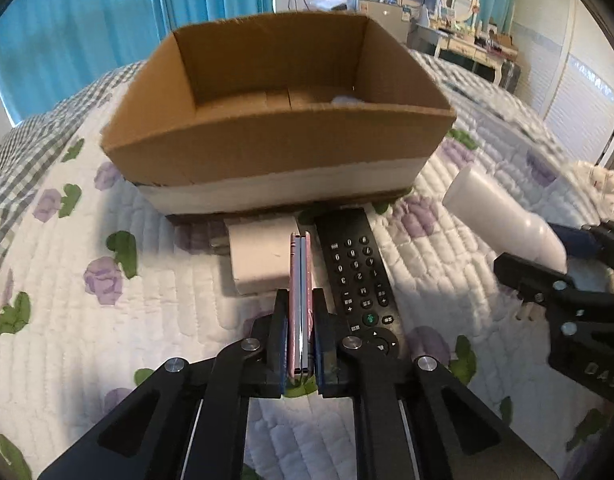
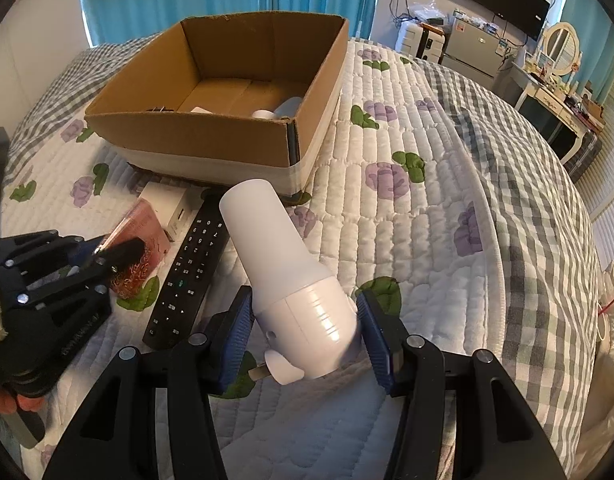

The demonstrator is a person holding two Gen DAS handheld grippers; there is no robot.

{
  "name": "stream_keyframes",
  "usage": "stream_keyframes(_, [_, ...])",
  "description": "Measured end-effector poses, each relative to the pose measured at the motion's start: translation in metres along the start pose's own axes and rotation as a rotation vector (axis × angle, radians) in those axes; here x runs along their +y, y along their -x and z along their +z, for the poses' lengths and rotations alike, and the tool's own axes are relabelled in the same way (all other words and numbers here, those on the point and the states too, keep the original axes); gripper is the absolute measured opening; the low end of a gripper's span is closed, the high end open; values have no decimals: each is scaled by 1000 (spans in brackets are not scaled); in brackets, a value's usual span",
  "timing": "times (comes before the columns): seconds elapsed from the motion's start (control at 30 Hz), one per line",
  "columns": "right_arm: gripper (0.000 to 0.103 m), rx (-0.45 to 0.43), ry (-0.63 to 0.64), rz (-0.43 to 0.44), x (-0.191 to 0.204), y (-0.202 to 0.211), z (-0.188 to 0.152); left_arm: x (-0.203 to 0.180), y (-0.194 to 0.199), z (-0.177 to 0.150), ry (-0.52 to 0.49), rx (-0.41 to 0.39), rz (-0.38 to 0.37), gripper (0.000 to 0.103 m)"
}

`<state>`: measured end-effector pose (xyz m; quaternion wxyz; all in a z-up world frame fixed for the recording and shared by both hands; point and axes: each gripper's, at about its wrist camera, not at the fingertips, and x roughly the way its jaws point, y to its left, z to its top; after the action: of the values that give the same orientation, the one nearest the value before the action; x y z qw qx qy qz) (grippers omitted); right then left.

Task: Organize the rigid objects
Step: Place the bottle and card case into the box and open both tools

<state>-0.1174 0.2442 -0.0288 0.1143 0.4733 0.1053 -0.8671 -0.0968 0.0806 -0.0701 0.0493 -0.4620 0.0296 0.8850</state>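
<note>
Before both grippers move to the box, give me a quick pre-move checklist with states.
1. Left gripper grip on the thin pink flat case: shut on it edge-on, ok.
2. Right gripper grip on the white cylindrical plug-in device: pads sit at both sides of its wide base, but firm contact cannot tell.
3. Open brown cardboard box: top open, ok.
4. Free floor space in the box: a few items already lie inside, bare floor shows, ok.
5. Black remote control on the quilt: lies directly beside the left gripper, snag risk, not ok.
6. Small white rectangular box: apart from the case or touching, cannot tell.
</note>
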Motion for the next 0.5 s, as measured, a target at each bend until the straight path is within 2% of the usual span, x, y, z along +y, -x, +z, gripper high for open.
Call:
stream_keyframes(0.17, [52, -60, 2, 4, 3, 17, 3, 7, 37, 14, -20, -72, -5, 10])
stream_keyframes(0.3, [52, -90, 8, 6, 8, 34, 10, 5, 71, 37, -38, -127, -7, 10])
stream_keyframes(0.5, [52, -194, 52, -6, 23, 82, 48, 18, 108, 86, -48, -202, 2, 10])
